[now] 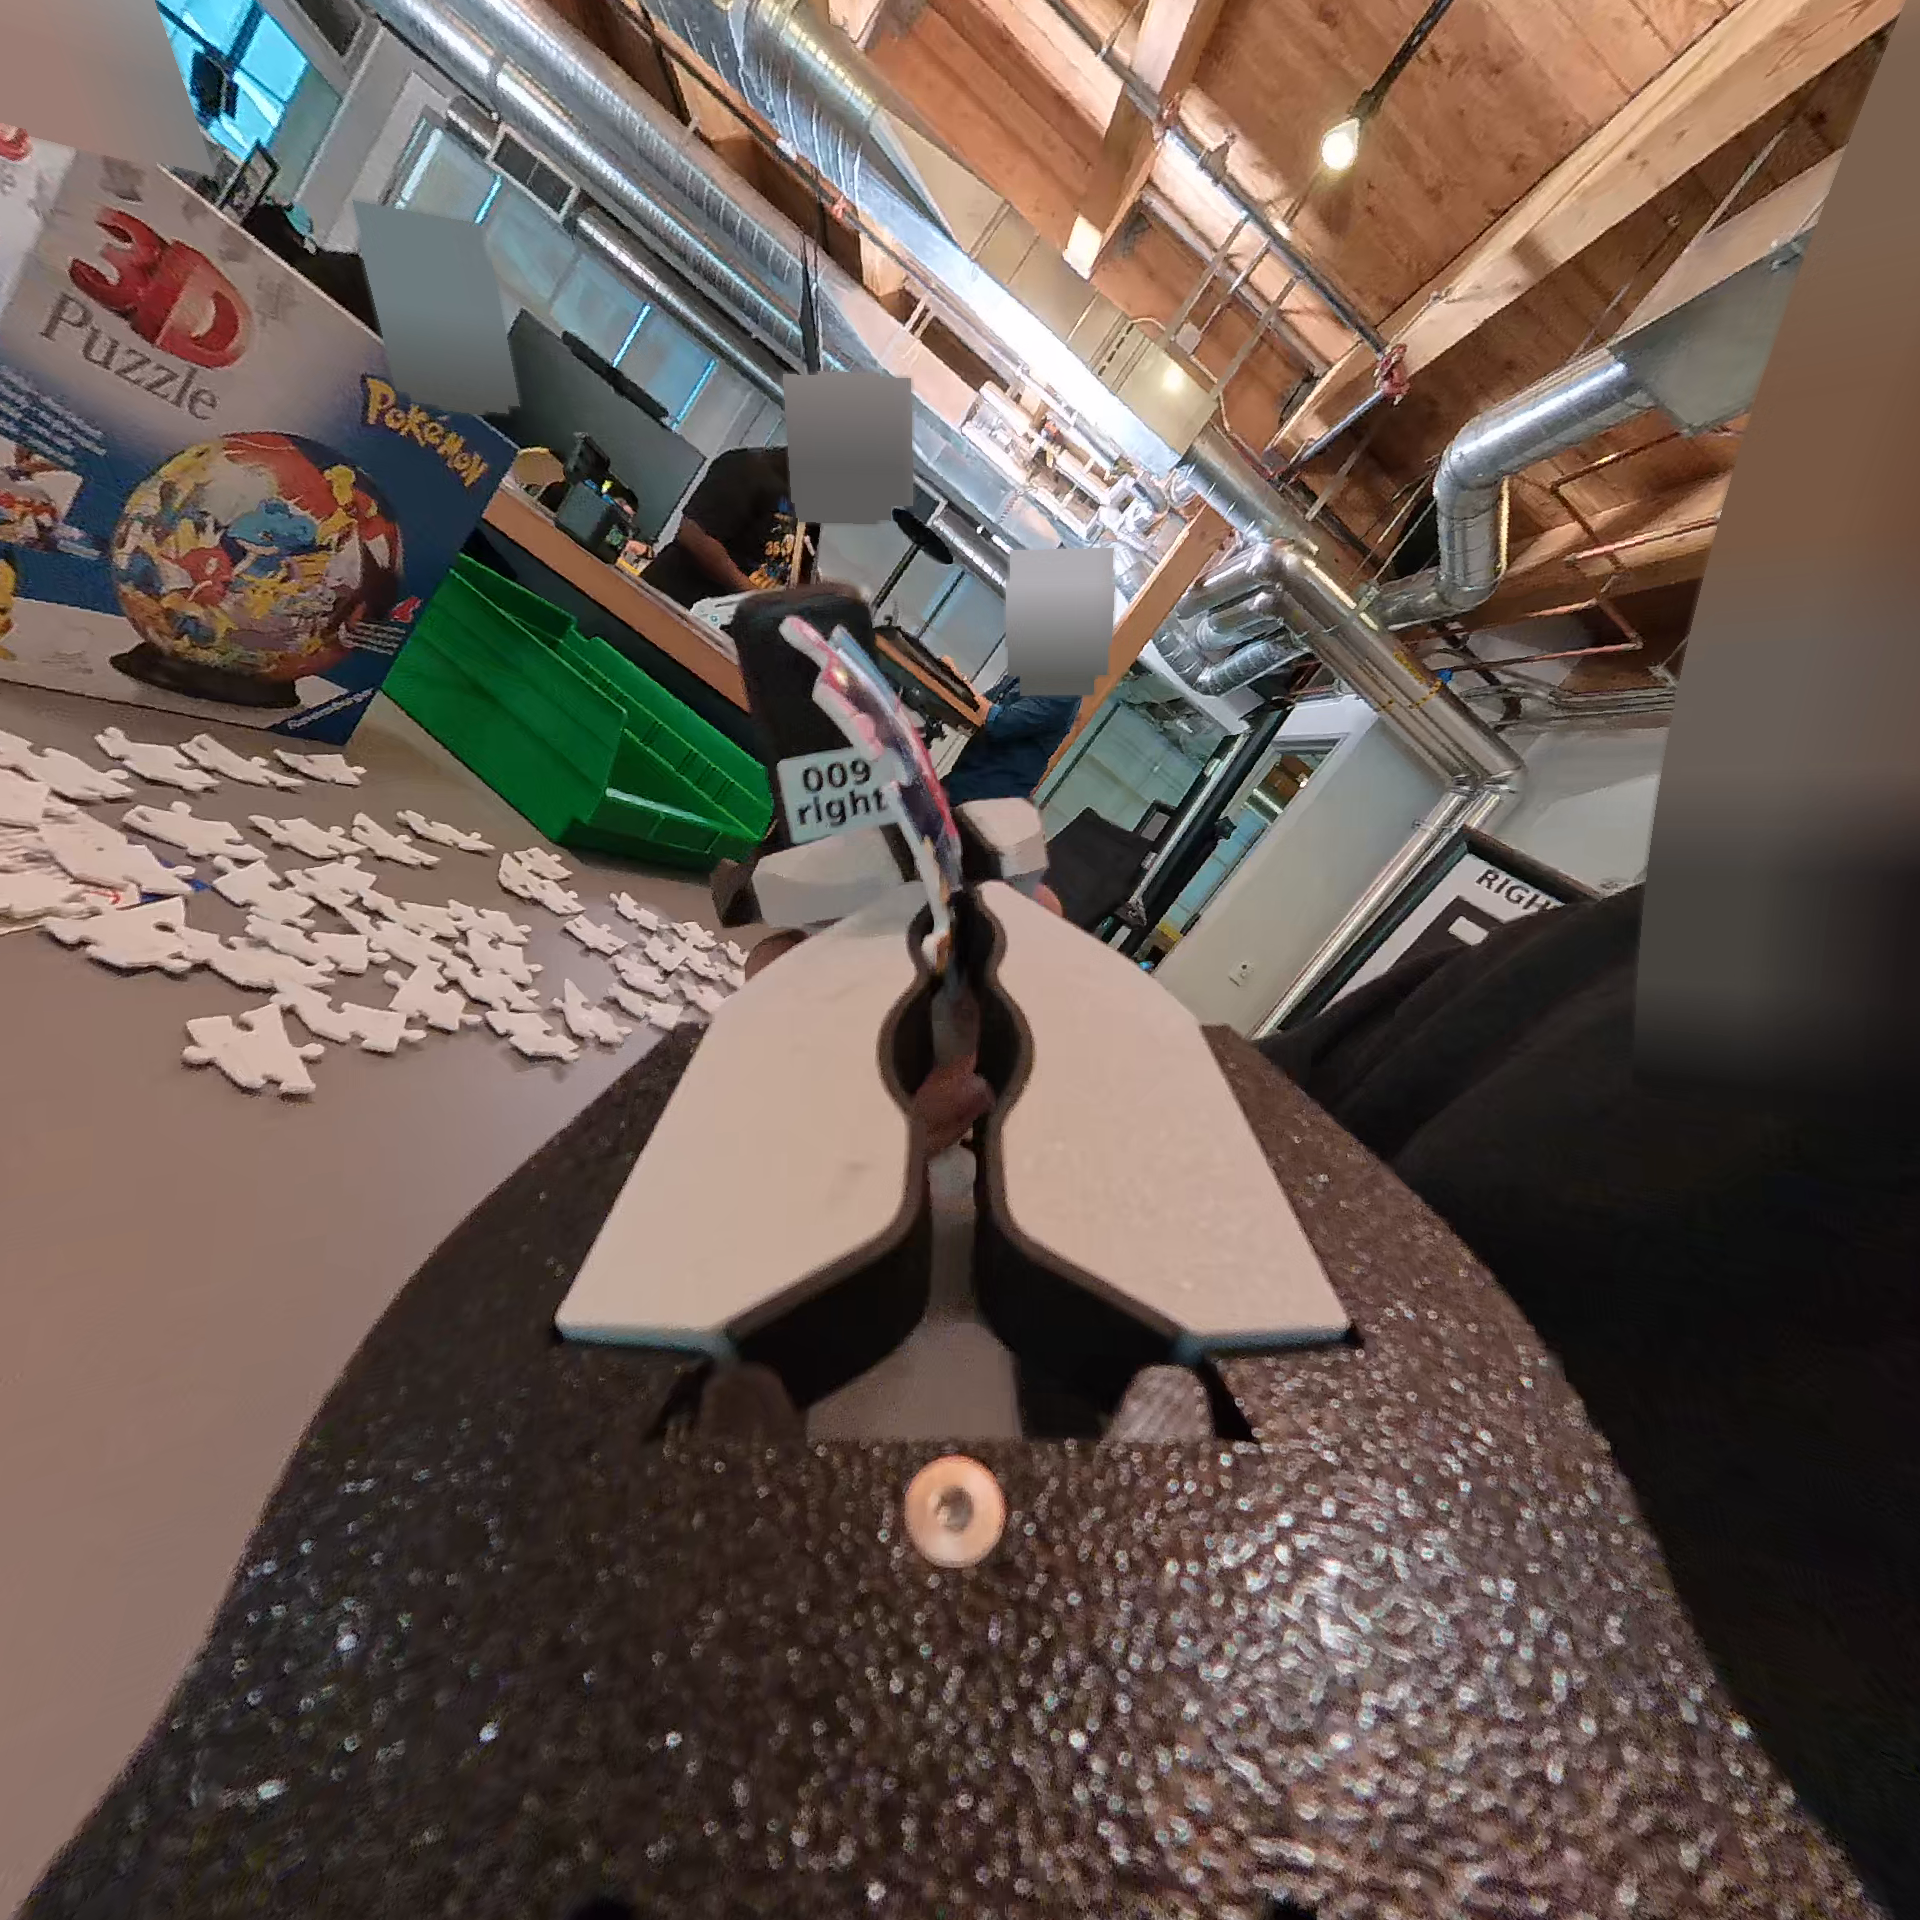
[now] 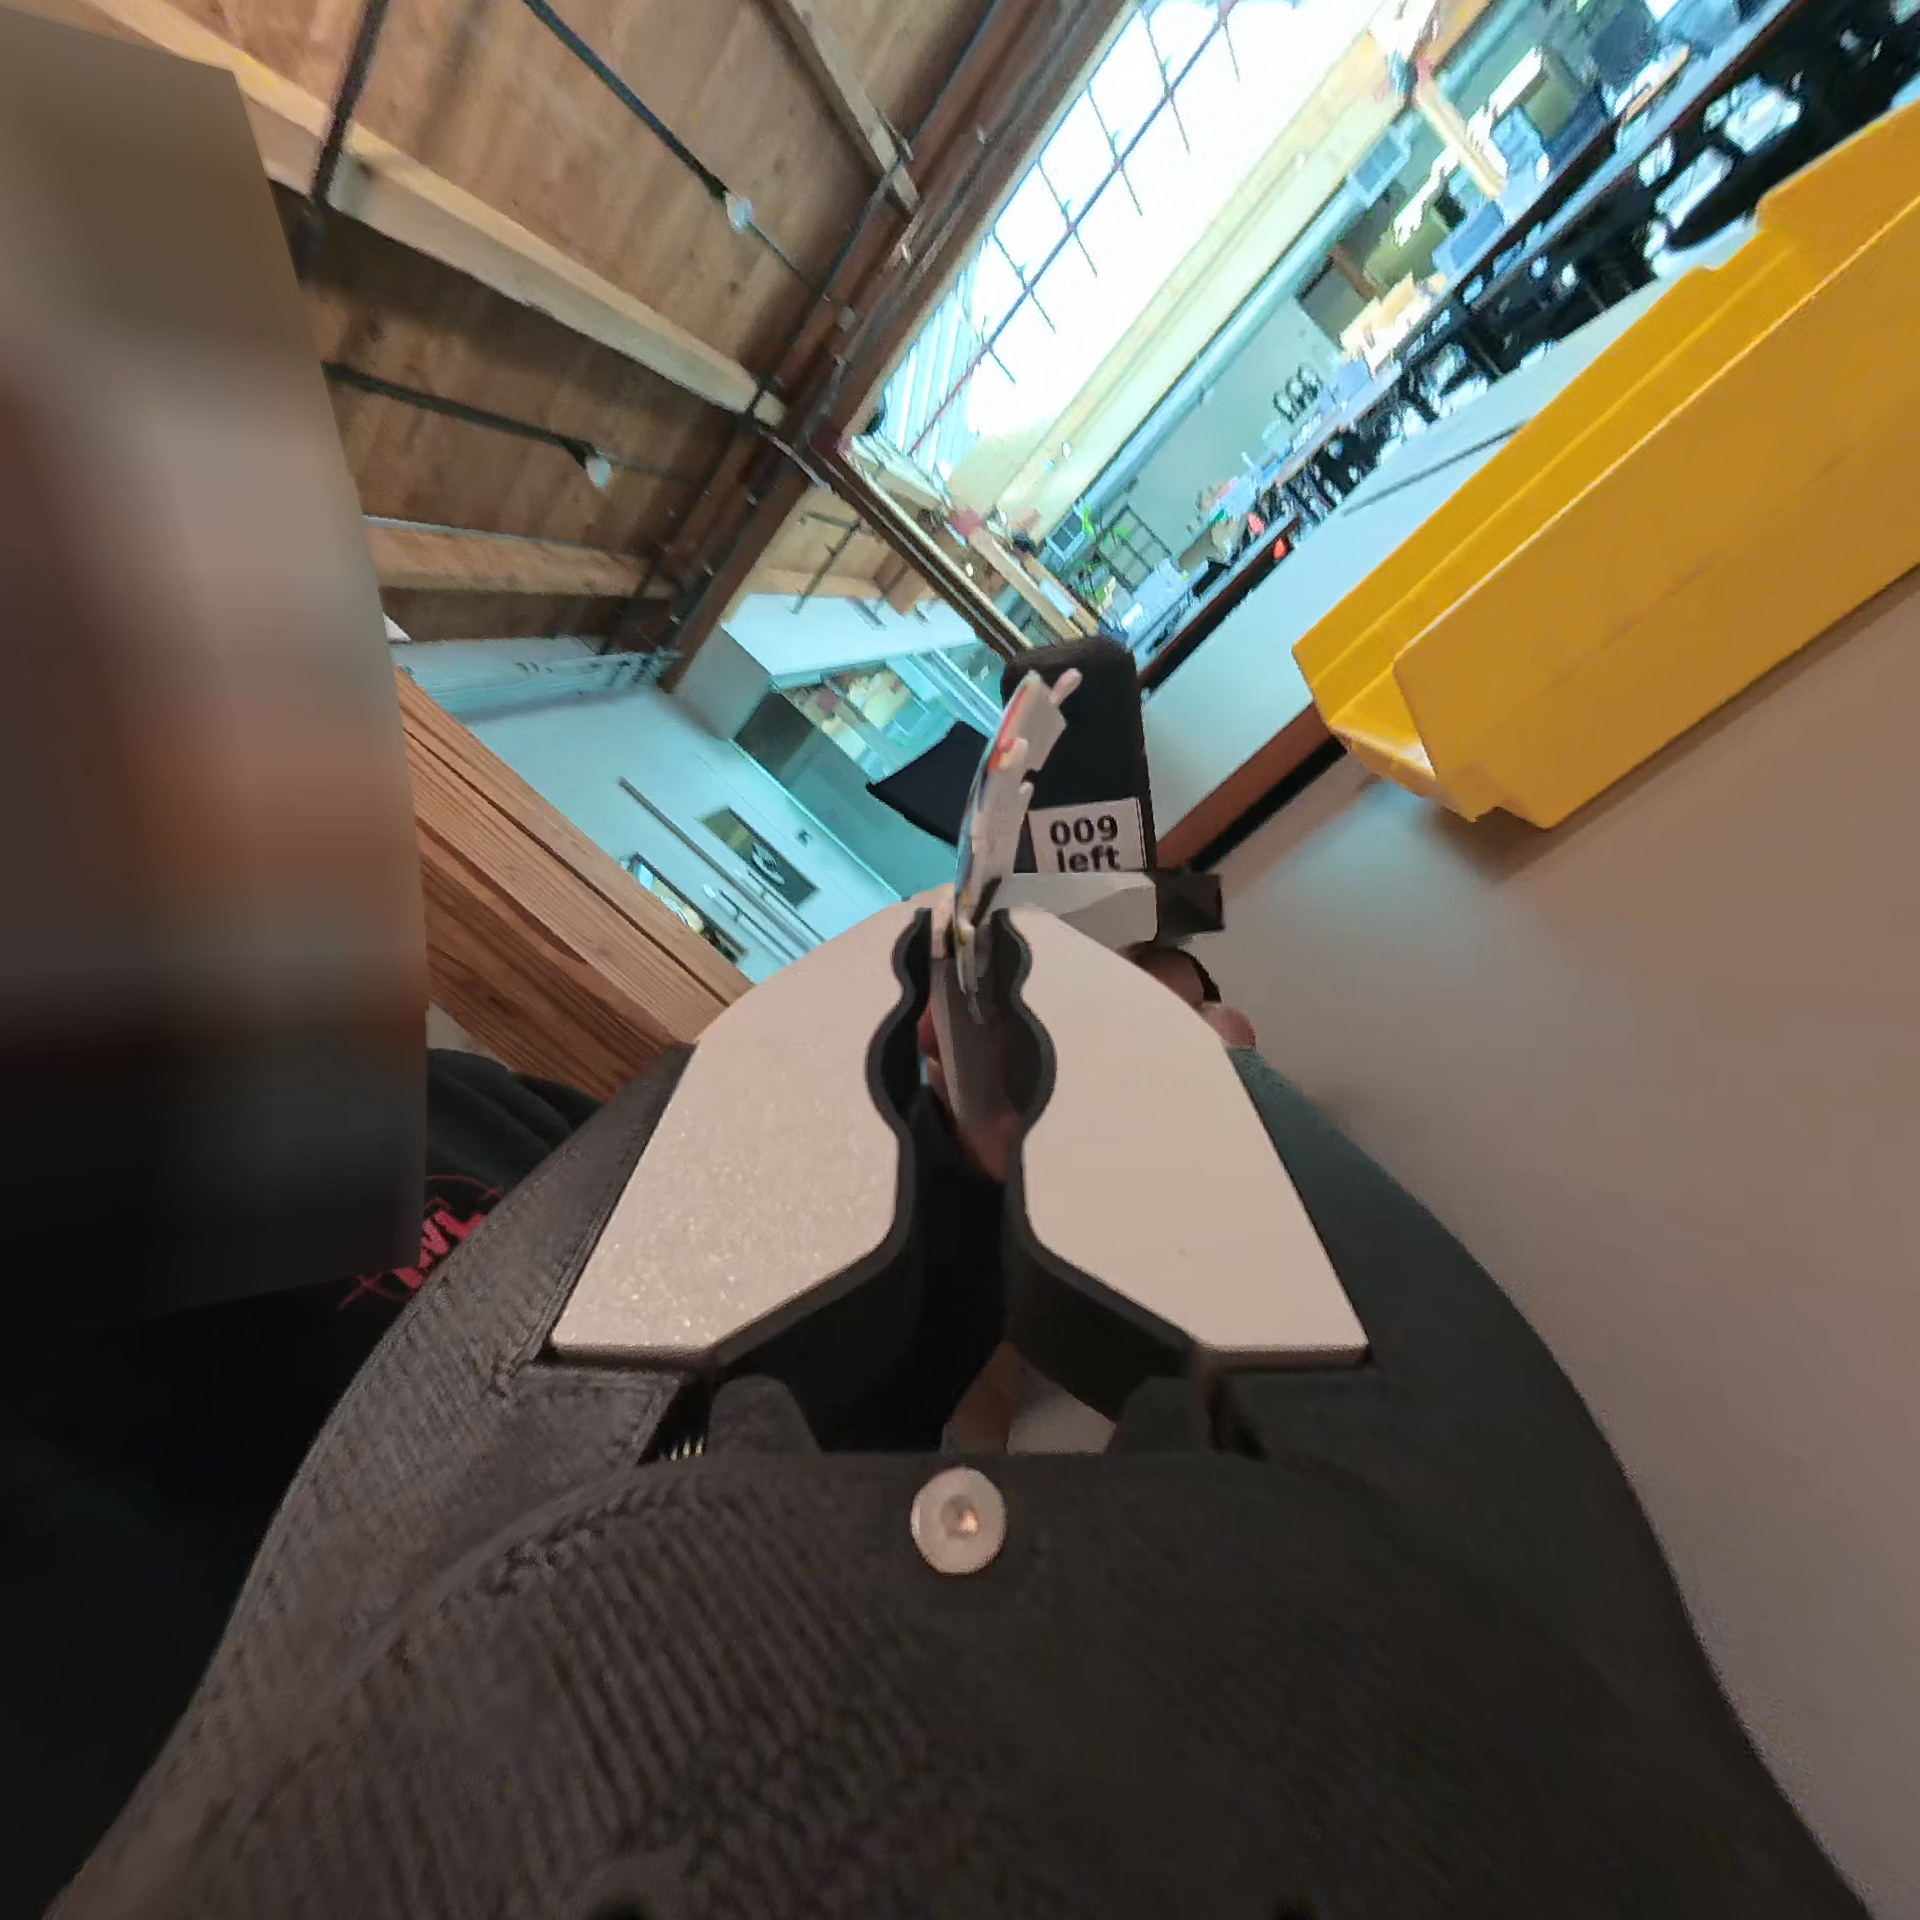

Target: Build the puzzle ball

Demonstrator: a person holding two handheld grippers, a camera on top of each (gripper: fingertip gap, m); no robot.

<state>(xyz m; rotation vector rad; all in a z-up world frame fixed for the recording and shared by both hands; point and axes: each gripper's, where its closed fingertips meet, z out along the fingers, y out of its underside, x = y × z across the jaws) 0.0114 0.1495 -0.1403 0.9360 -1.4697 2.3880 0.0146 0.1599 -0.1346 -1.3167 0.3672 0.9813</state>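
Observation:
Both grippers are raised above the grey table [image 1: 156,1247] and face each other, tips close together. My left gripper [image 1: 951,912] is shut on the lower end of a thin, curved, colourful section of joined puzzle pieces [image 1: 902,756], seen edge-on. The right gripper's black body [image 1: 800,675] stands just behind that section. In the right wrist view my right gripper [image 2: 961,925] is shut on the end of a curved puzzle section [image 2: 1000,774], with the left gripper's black body [image 2: 1096,727] just beyond. I cannot tell whether it is one section or two being joined.
Many loose white puzzle pieces [image 1: 312,935] lie face down on the left of the table. The puzzle box [image 1: 208,468] stands behind them, beside a green bin [image 1: 582,727]. A yellow bin [image 2: 1610,540] sits on the table in the right wrist view. People stand at a bench [image 1: 623,582] behind. The grippers are tip to tip, or close to it.

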